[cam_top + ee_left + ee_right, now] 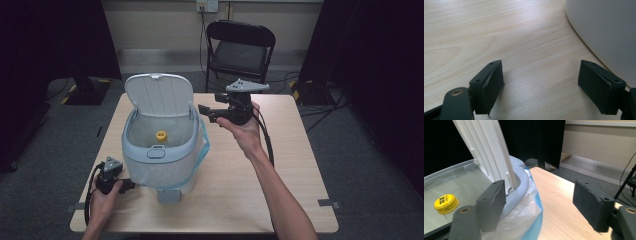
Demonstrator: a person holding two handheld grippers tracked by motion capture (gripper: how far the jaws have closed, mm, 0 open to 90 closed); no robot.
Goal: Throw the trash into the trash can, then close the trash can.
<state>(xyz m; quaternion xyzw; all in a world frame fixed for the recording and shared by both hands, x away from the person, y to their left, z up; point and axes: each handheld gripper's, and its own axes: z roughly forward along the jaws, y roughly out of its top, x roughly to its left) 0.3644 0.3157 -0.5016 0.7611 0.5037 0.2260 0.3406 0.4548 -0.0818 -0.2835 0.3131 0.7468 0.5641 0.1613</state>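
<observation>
table (295, 165): light wood, beneath both tools | folding chair (240, 50): black, past the right tool, beyond the table's far edge | wall socket (207, 6): behind the chair

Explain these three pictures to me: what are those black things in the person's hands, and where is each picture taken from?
A person holds a hand-worked grasping tool in each hand. The high view looks down on a wooden table with a lidded bin, its lid up and a yellow cap inside. The other two pictures come from cameras riding on the tools. The left tool sits low beside the bin, its jaws apart over bare wood. The right tool is beside the bin's rim, jaws apart. Neither holds anything.
</observation>
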